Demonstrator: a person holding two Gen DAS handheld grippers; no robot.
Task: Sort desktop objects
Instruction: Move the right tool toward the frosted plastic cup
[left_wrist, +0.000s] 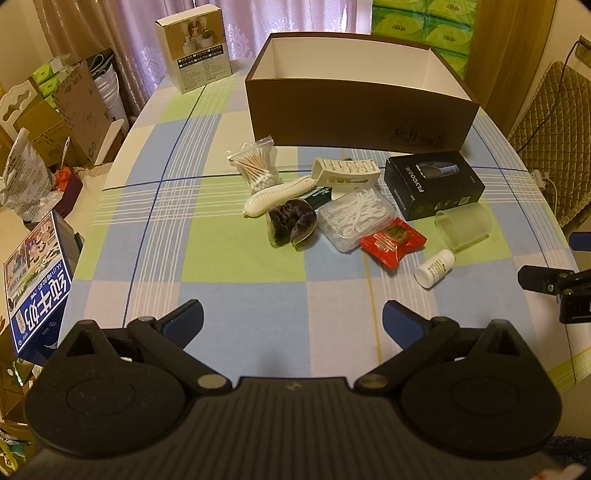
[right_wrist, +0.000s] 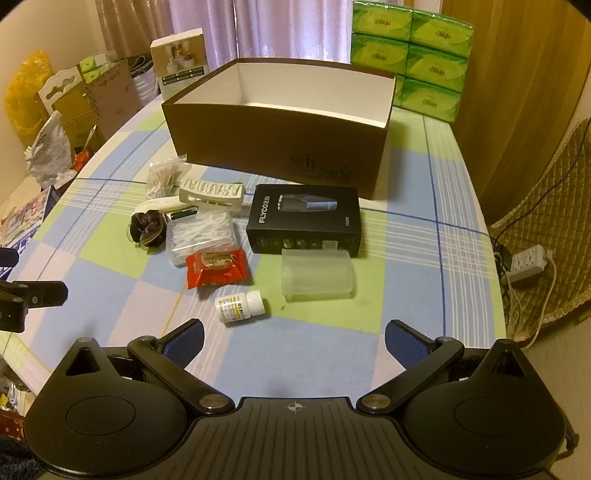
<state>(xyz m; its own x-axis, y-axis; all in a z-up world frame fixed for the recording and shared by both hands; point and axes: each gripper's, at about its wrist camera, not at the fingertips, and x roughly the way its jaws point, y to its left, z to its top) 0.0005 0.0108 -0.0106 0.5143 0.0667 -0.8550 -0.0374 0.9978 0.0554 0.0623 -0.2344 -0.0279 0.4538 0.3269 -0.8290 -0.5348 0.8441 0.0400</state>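
An open brown box with a white inside stands at the back of the checked table. In front of it lie a cotton swab bag, a cream hair clip, a dark scrunchie, a floss pick case, a red snack packet, a black FLYCO box, a frosted cup on its side and a white pill bottle. My left gripper and right gripper hover open near the front edge, nothing between the fingers.
A white handle and a green tube lie among the clutter. A product carton stands at the back left, green tissue packs behind the box. A blue carton sits off the left edge, a power strip on the right.
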